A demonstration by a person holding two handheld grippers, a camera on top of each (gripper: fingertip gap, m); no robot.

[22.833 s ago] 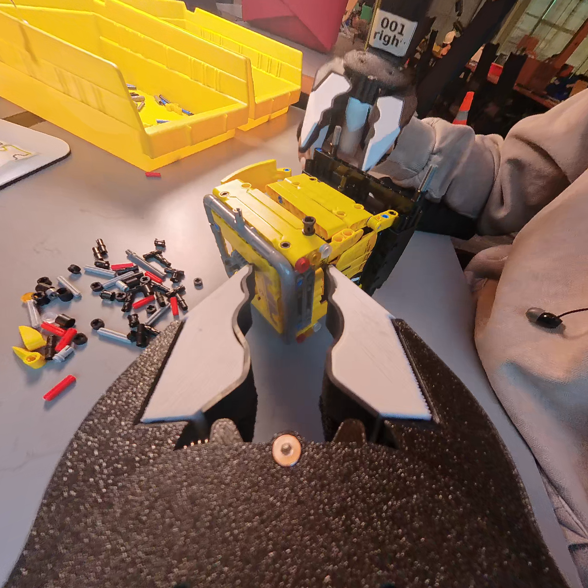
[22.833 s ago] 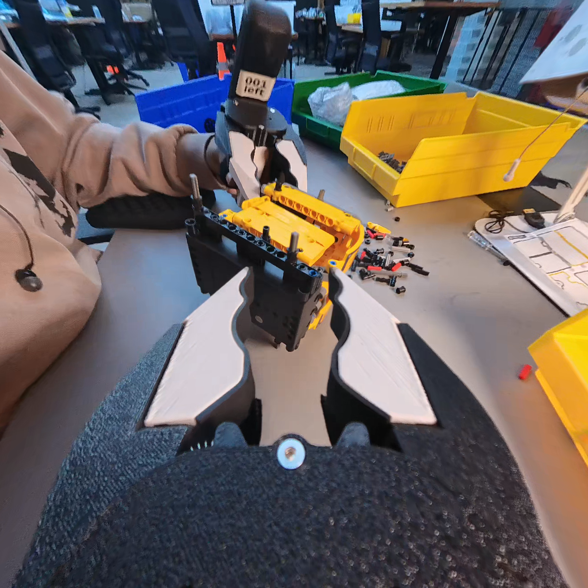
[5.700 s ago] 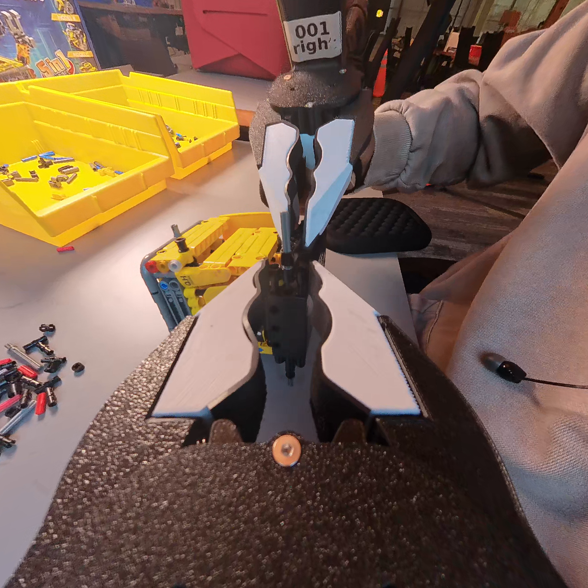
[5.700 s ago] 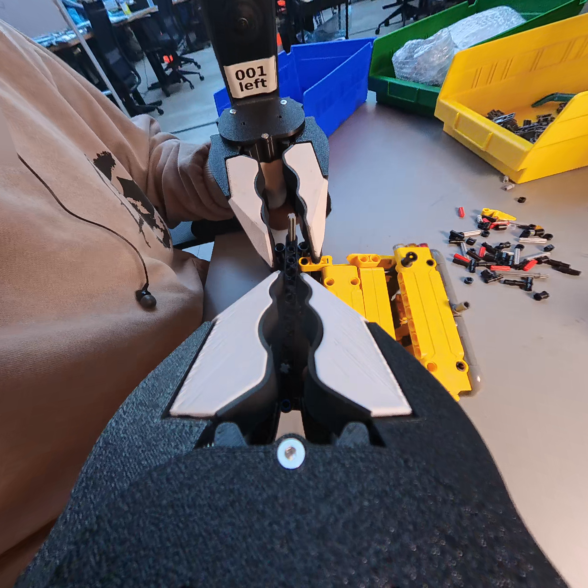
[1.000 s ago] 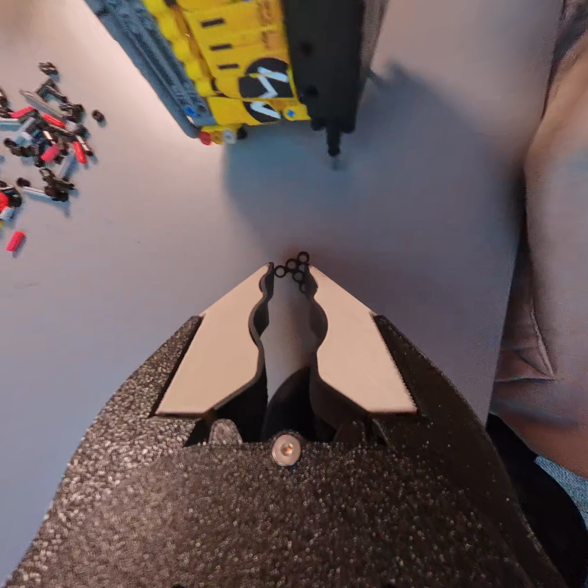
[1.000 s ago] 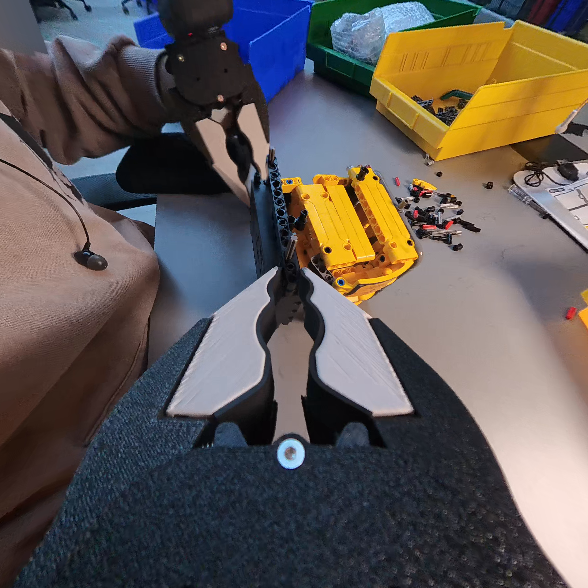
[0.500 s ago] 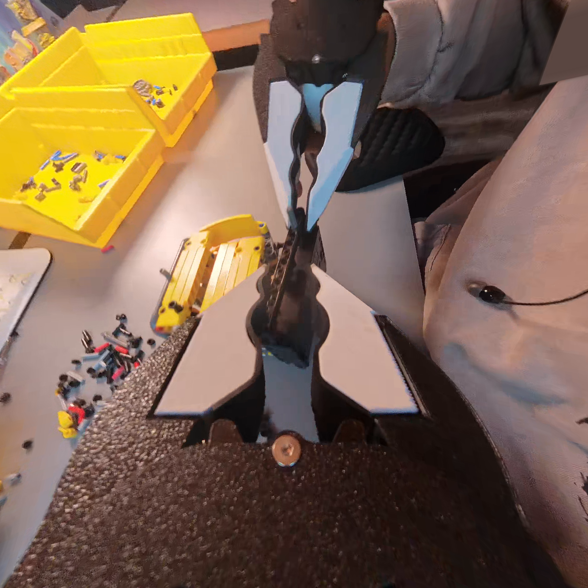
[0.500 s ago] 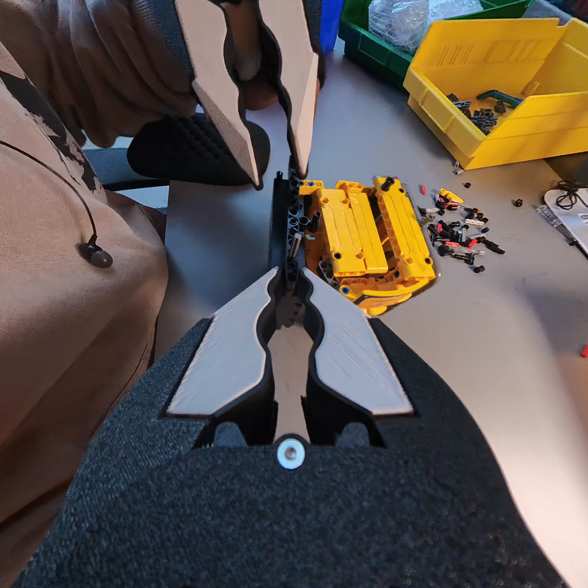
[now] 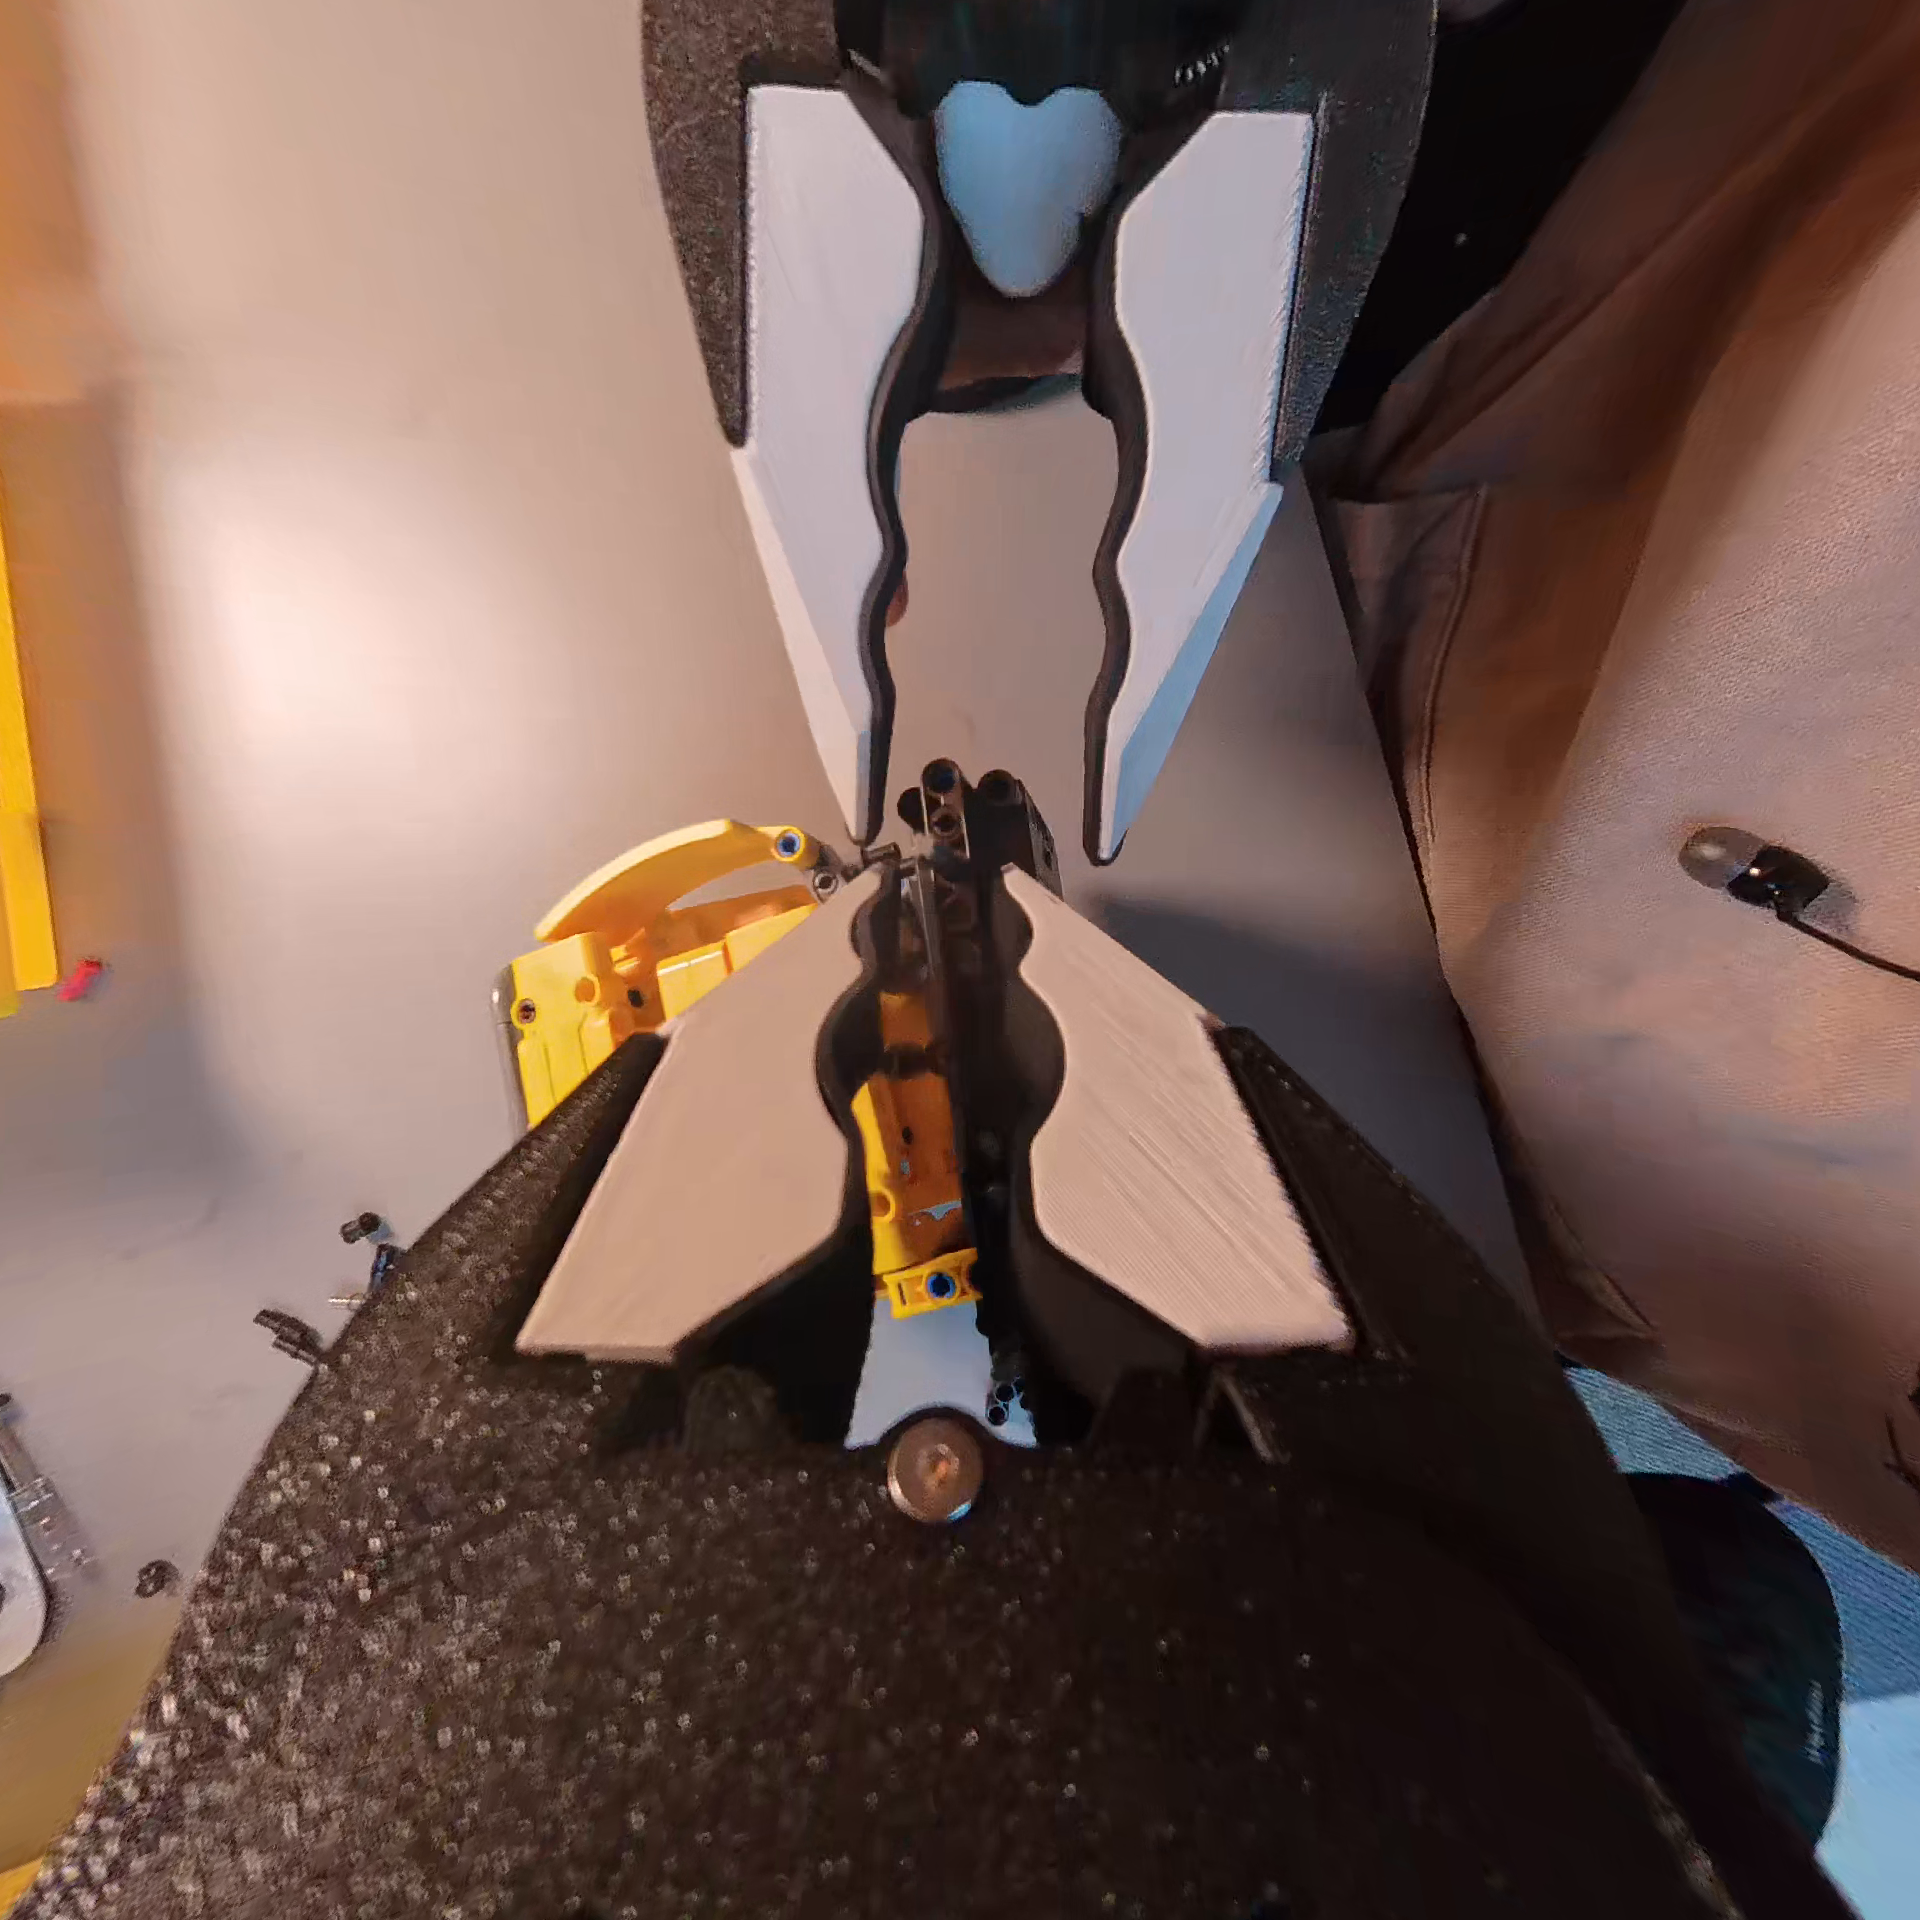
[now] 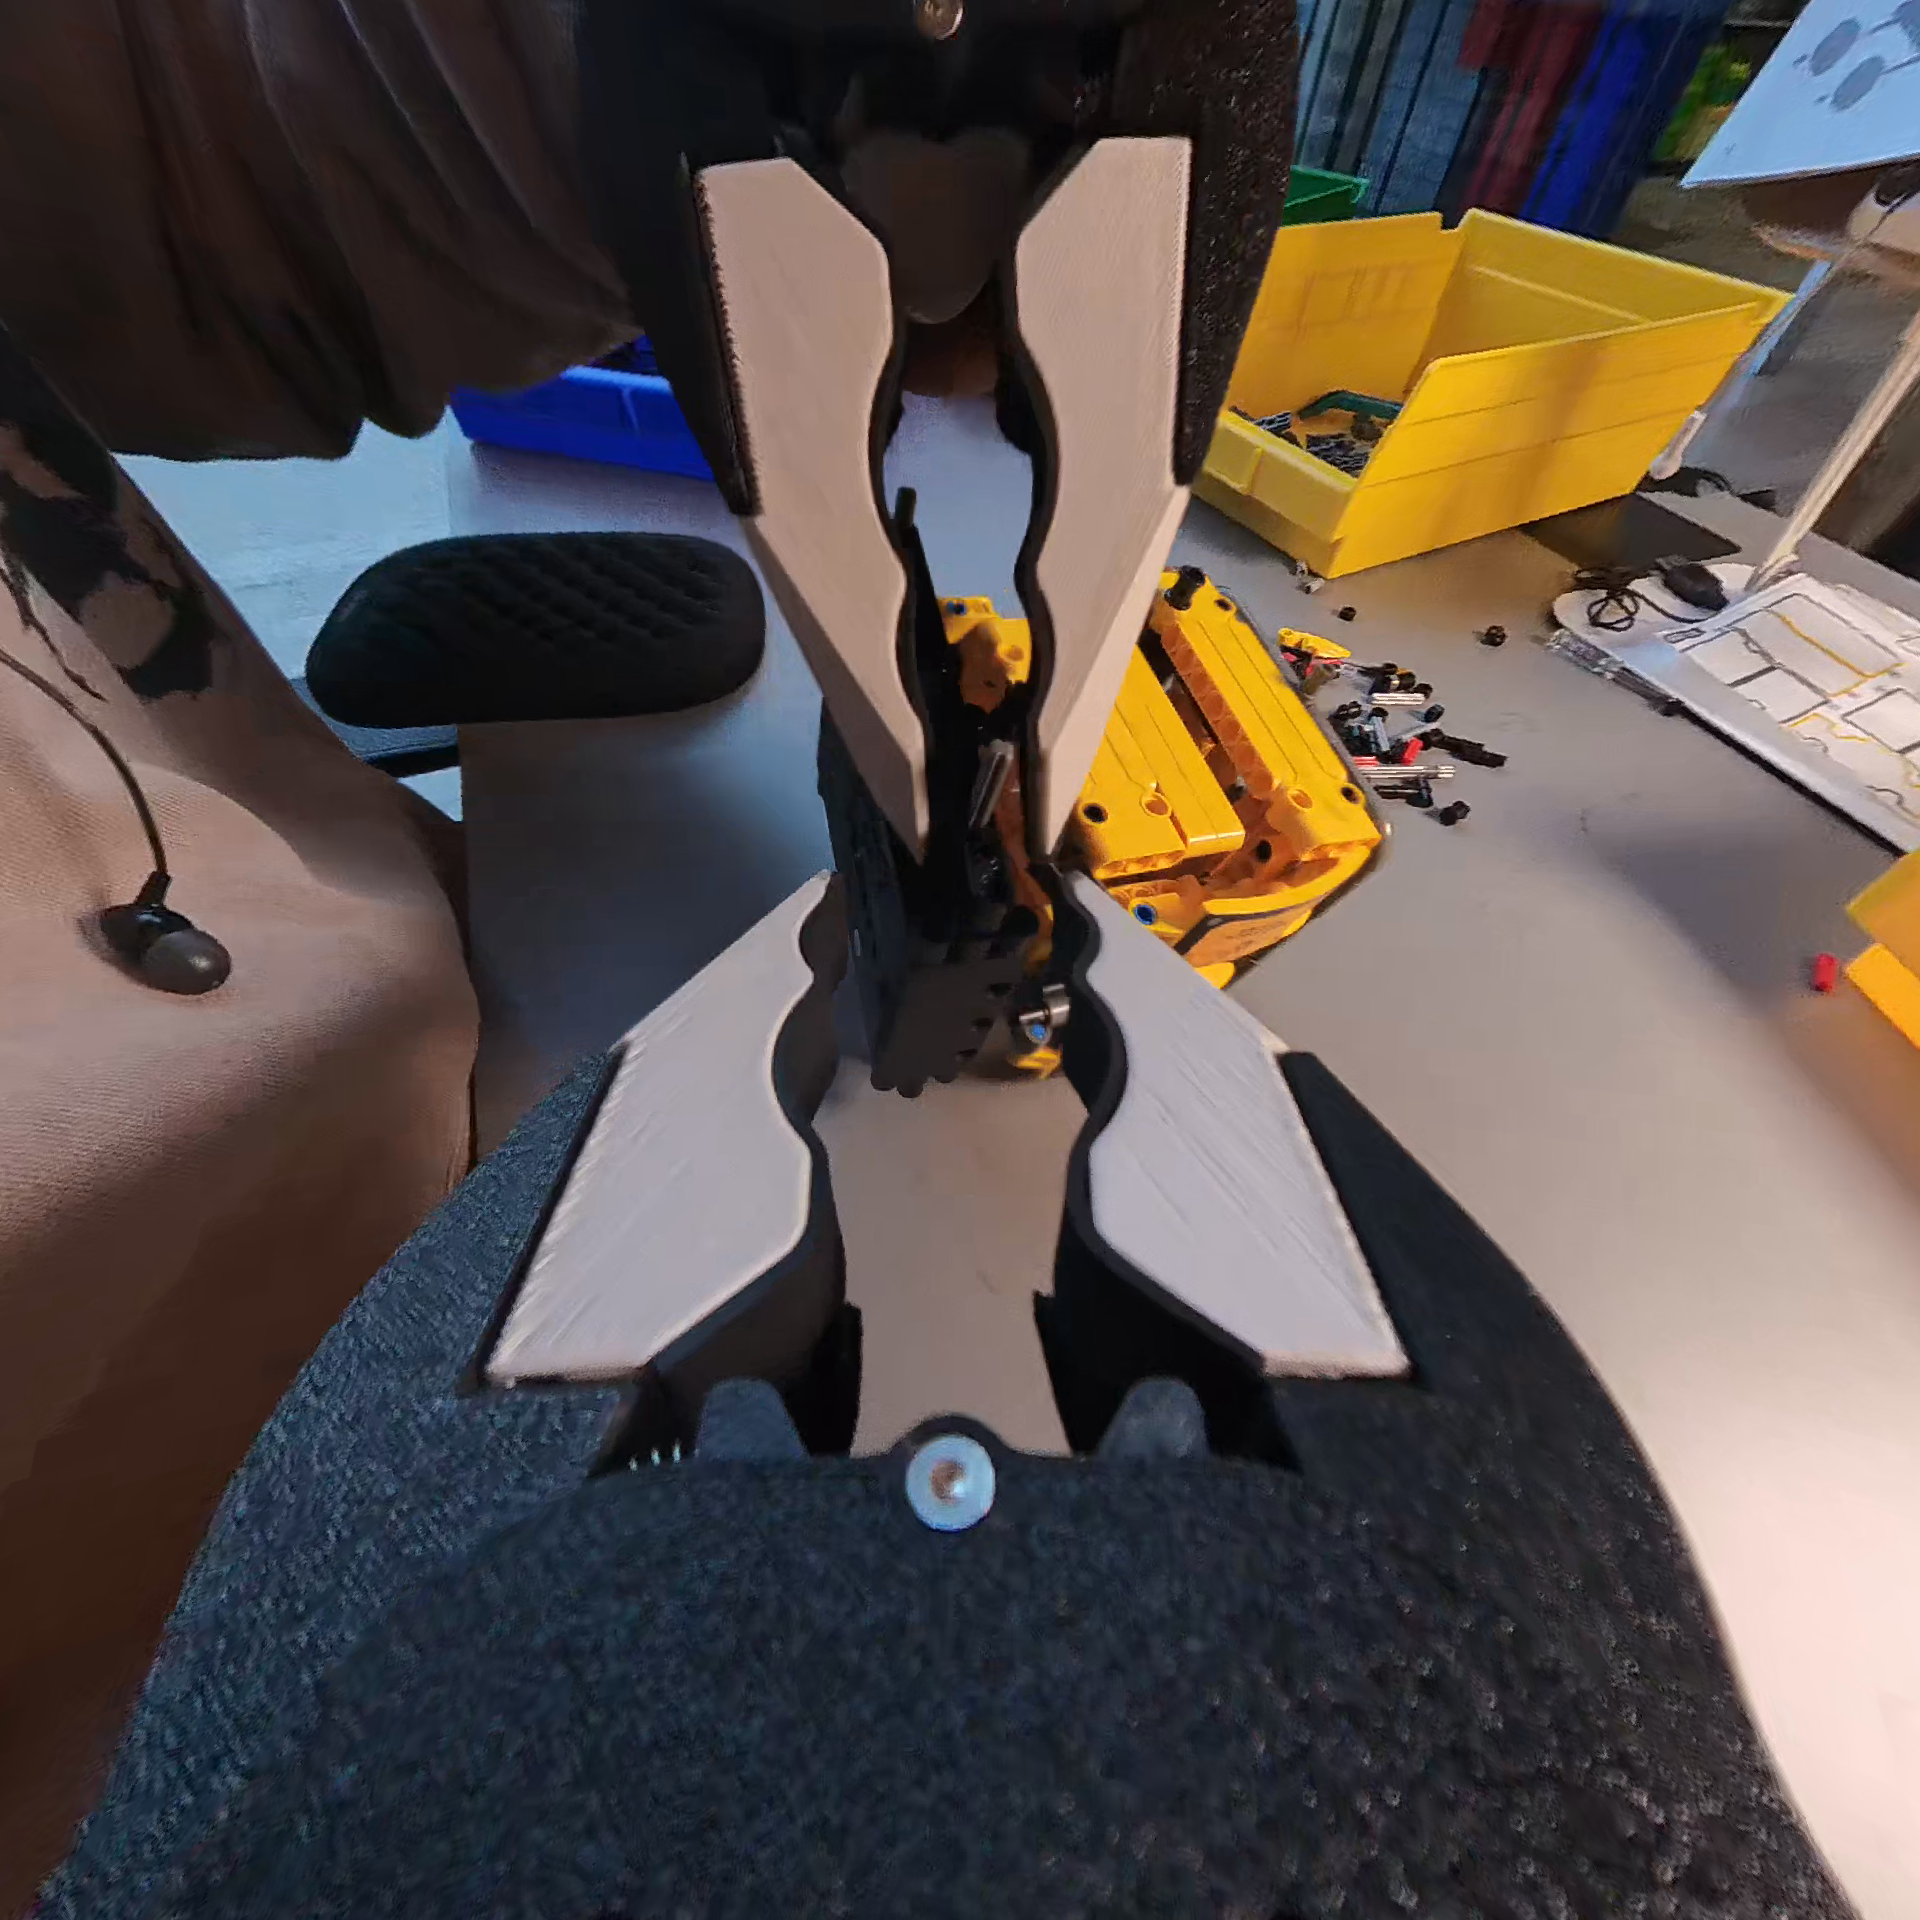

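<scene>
My left gripper (image 9: 940, 883) is closed tight on the black beam frame (image 9: 977, 821) of the yellow and black brick model (image 10: 1195, 769), its fingers (image 9: 727, 1122) pinching the upright black edge with a slice of yellow showing between them; the model rests on the grey table (image 10: 1507, 1091), close to the person's tan sweatshirt (image 10: 156, 1143), on which an earbud (image 10: 171, 951) lies; just right of that, my right gripper (image 10: 945, 914) stands partly open, its tips either side of the same black frame, and I cannot tell whether they touch it; further right lie loose small black, red and grey pins (image 10: 1392, 727), then a yellow bin (image 10: 1455, 384) with parts inside, then a printed sheet (image 10: 1787, 675) at the far edge.
</scene>
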